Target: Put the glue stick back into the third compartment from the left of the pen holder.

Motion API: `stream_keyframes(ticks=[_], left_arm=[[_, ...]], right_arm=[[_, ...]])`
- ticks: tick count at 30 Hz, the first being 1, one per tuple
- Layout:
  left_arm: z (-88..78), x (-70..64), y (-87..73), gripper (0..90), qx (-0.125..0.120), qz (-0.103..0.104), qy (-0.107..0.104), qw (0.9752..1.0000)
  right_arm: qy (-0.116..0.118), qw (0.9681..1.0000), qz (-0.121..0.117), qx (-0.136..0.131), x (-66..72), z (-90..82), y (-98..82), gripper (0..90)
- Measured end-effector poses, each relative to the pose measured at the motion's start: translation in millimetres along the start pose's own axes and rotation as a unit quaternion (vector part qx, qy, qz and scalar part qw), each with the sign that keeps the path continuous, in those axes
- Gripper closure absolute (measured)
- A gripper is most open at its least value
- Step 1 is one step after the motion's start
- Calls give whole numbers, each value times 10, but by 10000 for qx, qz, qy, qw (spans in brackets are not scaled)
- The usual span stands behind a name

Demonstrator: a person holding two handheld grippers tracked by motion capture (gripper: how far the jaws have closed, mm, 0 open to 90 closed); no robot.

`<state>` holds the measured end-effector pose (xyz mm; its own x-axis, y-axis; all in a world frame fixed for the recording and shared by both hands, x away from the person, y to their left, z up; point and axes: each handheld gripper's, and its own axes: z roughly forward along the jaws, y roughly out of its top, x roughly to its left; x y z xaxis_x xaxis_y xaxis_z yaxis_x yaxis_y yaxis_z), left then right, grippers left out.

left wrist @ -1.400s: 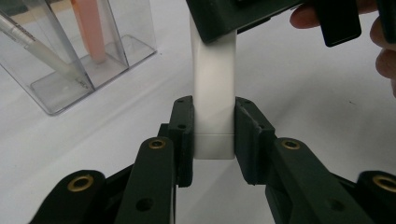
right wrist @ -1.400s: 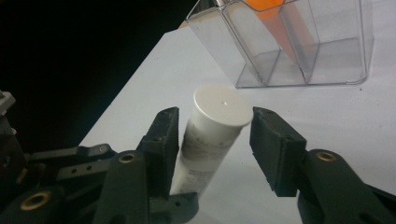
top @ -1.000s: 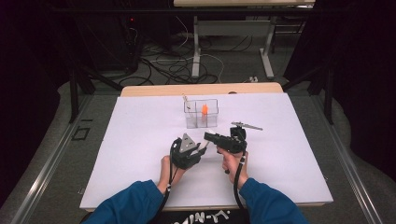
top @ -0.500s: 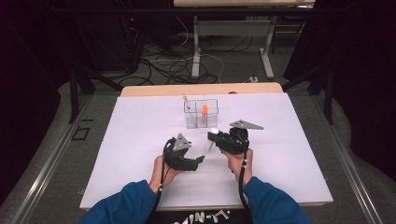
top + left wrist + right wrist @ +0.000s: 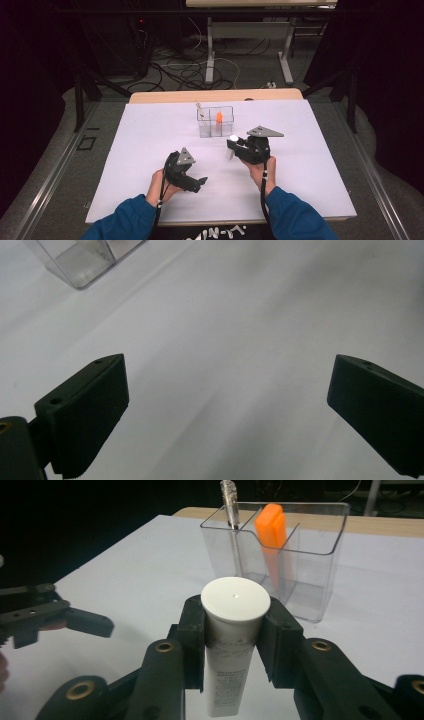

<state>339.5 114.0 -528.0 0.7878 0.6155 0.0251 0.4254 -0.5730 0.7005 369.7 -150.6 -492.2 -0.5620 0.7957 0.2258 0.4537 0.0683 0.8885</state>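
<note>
Since it let go, left tool (image 5: 200, 181) newly apart, right tool (image 5: 231, 146) clamped on white tube (image 5: 234, 645).

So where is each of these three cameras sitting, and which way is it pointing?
High view: above the person's side, looking forward and down at the table; both forearms, left hand-held gripper, right hand-held gripper.
Left gripper view: on the left hand-held gripper, looking down at the table between open jaws, nothing between them.
Right gripper view: on the right hand-held gripper, facing the clear box; jaws clamp a white tube.
Shared: all three show the clear box.
</note>
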Motion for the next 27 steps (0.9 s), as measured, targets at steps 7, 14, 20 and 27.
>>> stream_keyframes(ticks=[7, 14, 20, 27], left_arm=[[-46, 26, -83, 12, 192, 45, 21, 9998], [-60, 36, -146, 13, 233, 53, 56, 9997], [-50, 47, -153, 13, 239, 76, 60, 9997], [-41, 35, -148, 15, 270, 135, 65, 9995]], right_arm=[[-16, 10000, -48, -26, -70, -41, 94, 665], [-225, 9995, -232, -12, -116, -52, 190, 665], [-390, 9986, -354, -73, -183, -1, 343, 665], [-537, 9977, -366, -202, -261, 99, 516, 665]])
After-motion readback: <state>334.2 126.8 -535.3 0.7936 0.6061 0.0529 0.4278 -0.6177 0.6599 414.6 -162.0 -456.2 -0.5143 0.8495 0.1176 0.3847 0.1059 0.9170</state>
